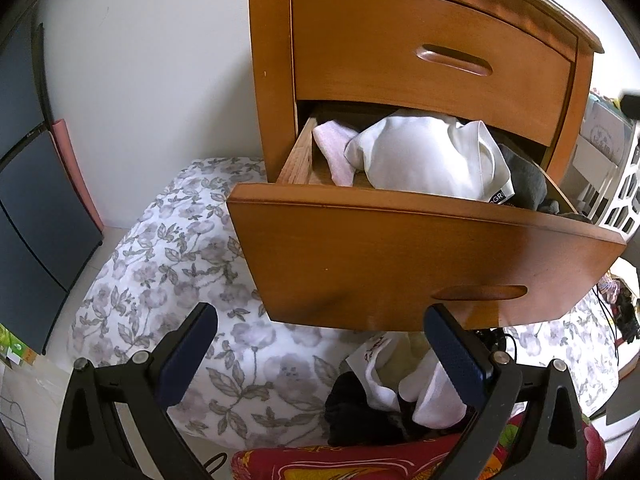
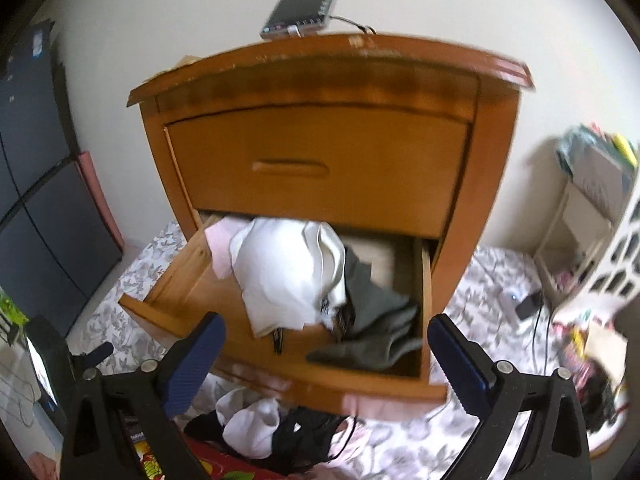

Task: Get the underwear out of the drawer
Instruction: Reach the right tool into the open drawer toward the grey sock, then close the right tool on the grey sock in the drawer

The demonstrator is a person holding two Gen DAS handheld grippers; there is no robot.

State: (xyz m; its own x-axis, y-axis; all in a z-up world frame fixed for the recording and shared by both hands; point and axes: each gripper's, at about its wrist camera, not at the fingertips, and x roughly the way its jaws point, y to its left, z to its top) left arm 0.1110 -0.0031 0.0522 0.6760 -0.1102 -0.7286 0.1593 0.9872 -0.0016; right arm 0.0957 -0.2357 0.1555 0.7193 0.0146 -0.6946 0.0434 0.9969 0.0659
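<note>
Drawer [image 2: 280, 364] open; white underwear [image 2: 288, 276] heaped inside beside grey garment [image 2: 380, 320]. Left gripper [image 1: 320, 352] and right gripper [image 2: 326, 356] both spread, empty, hanging before the drawer front. I judge reach-in pending: descend right, pinch white fabric.

Two drawers, three garments inside.
One nightstand [image 2: 320, 128], one phone [image 2: 304, 4] on top; white [image 2: 284, 276], pink [image 2: 220, 244], grey [image 2: 376, 320].

Drawer [image 2: 426, 280]: pulled open, holding white garment [image 2: 288, 276] and grey garment [image 2: 376, 320]
Right gripper [image 2: 326, 356]: fingers spread, empty, before drawer
</note>
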